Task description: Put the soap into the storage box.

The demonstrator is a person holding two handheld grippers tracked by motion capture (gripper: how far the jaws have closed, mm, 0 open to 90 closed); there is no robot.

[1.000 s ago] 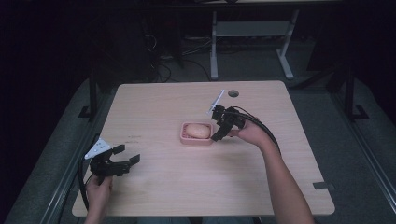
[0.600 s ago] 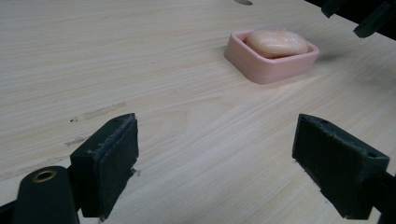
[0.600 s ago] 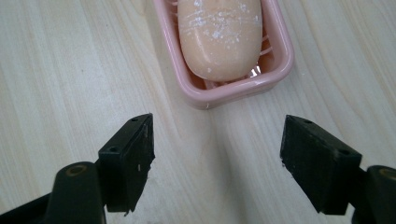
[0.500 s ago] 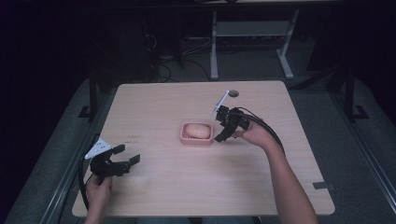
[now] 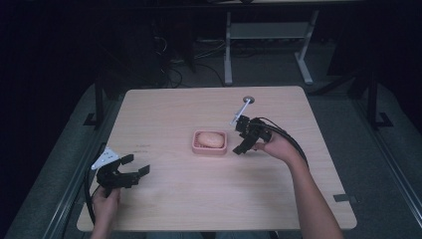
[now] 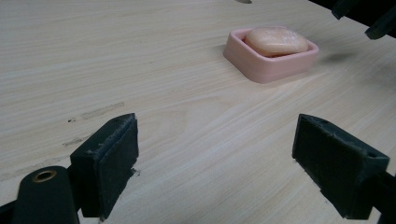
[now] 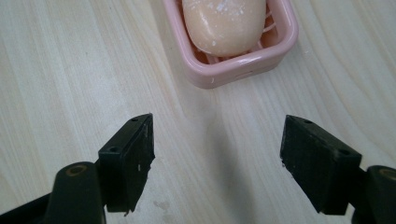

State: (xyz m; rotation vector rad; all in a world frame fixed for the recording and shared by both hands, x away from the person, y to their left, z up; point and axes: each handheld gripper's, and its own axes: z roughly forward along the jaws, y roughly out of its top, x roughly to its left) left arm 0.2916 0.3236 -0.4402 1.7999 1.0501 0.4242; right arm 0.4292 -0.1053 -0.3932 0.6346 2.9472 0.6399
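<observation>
A pink soap dish [image 5: 195,147] [image 6: 266,70] [image 7: 219,72] stands near the middle of the wooden table [image 5: 199,109]. A peach bar of soap [image 5: 211,139] [image 6: 276,41] [image 7: 223,21] lies in it. My right gripper [image 5: 243,139] [image 7: 217,158] hovers just right of the dish, open and empty, jaws pointing at it. My left gripper [image 5: 133,167] [image 6: 215,163] sits low near the table's front left corner, open with nothing between its fingers, facing the dish from a distance.
A round hole [image 5: 248,100] marks the table's far side, with a small white stick [image 5: 240,110] beside it. A dark tape piece [image 5: 344,197] lies at the front right. Dark floor, cables and a metal stand [image 5: 263,35] lie beyond the table.
My right gripper has drawn back a little to the right, away from the soap dish. The left gripper has stayed in place.
</observation>
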